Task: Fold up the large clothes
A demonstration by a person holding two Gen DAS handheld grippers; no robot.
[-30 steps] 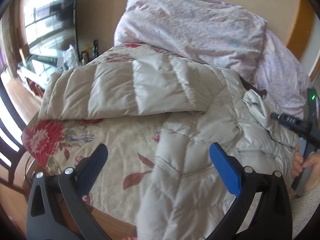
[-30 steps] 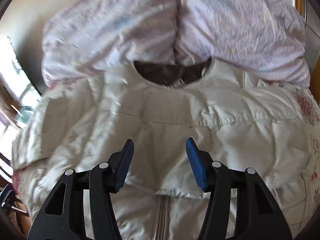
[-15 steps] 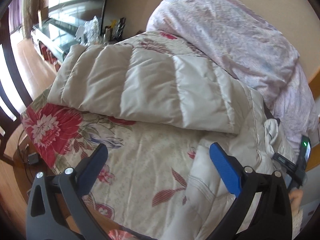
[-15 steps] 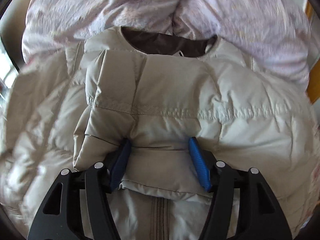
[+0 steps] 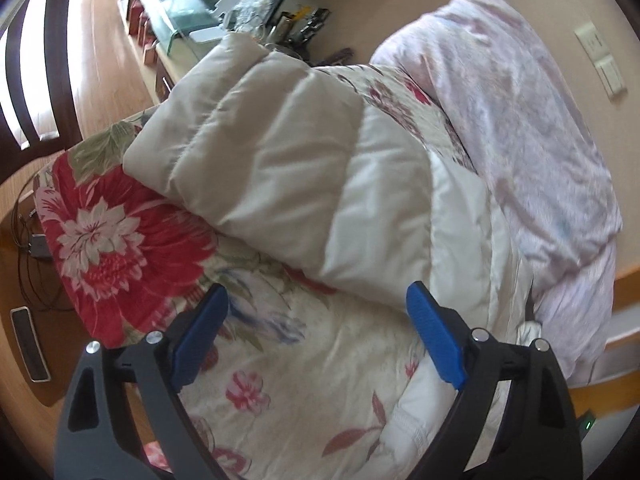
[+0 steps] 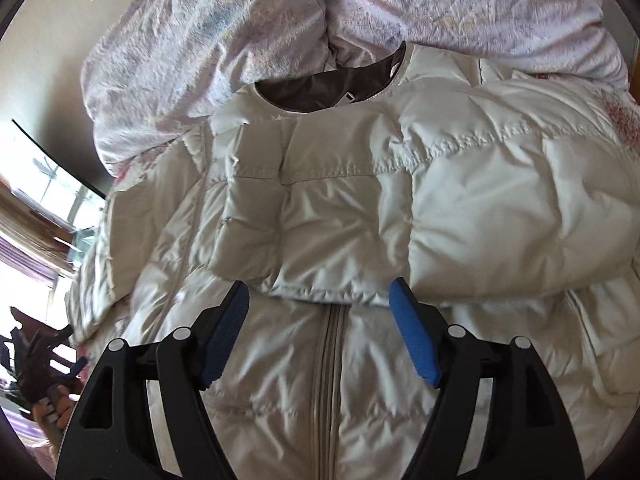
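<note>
Sleeve has just been laid across the jacket chest and released; both tools are spread, empty, other sleeve at 12 o'clock unfolded.

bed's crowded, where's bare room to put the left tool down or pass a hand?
Free: floral bedspread under the open left tool, bordered by the sleeve and the bed's near edge. Crowded: the jacket covers the middle and the duvet piles against the wall.
</note>
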